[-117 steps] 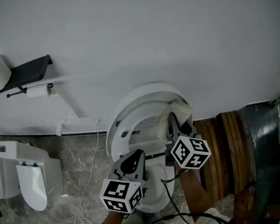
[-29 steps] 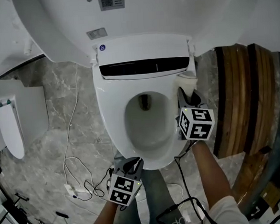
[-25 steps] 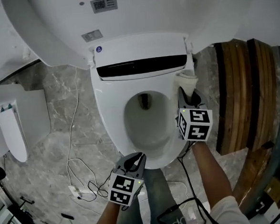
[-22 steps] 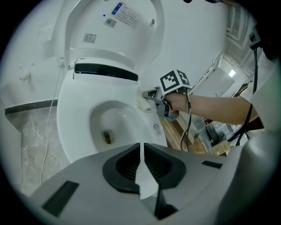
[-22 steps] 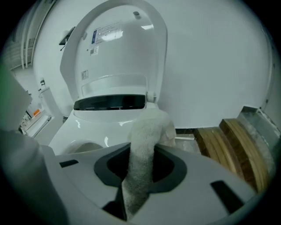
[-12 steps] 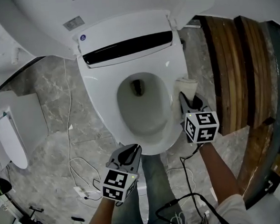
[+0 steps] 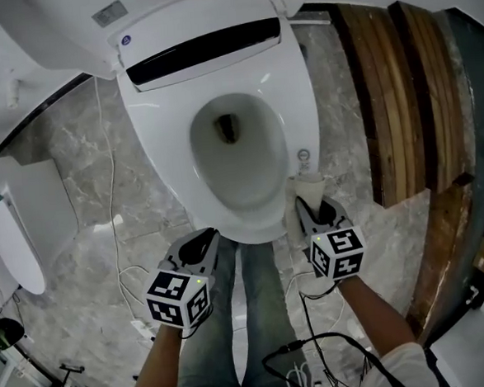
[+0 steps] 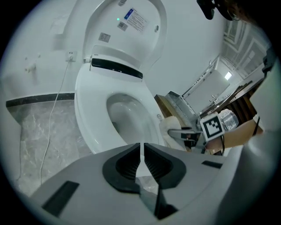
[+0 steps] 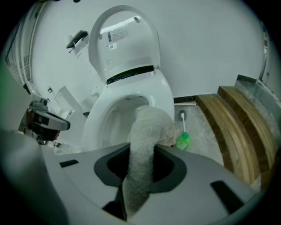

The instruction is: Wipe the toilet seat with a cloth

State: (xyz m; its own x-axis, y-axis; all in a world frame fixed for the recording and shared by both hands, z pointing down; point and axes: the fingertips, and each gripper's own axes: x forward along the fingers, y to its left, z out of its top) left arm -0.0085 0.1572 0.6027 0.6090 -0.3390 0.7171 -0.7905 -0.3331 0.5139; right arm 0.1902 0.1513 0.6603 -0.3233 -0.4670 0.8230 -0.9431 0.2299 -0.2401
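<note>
Now the wipe is running down the right-hand side of the toilet seat [image 7: 302, 85]. The right tongs [image 7: 316, 211] are clamped on a pale cloth [image 7: 309, 185], whose bunched free end lies at the front-right of the seat. In the right gripper view the cloth [image 9: 148, 127] fills the gap in the right tongs [image 9: 141, 163] and bulges out over the seat [image 9: 163, 94].

To do this stretch well, I would keep the bunched end flat and pressed on the seat, follow its curve round the front, and let the fabric rather than the tongs' tips meet the plastic. The left half of the seat looks unreached from here, so the pass probably has to carry on up that side.

The left tongs [image 7: 199, 243] hang just off the front of the seat, nearly shut and holding nothing; only a thin slit shows in the left gripper view [image 8: 141, 159].

Against the earlier frames, the cloth has come from the hinge end of the seat's right side a second ago, past its middle, to the front corner. Some seconds back it was up on the raised lid [image 7: 49, 28]. The left tongs have stayed low in front of the seat.
</note>
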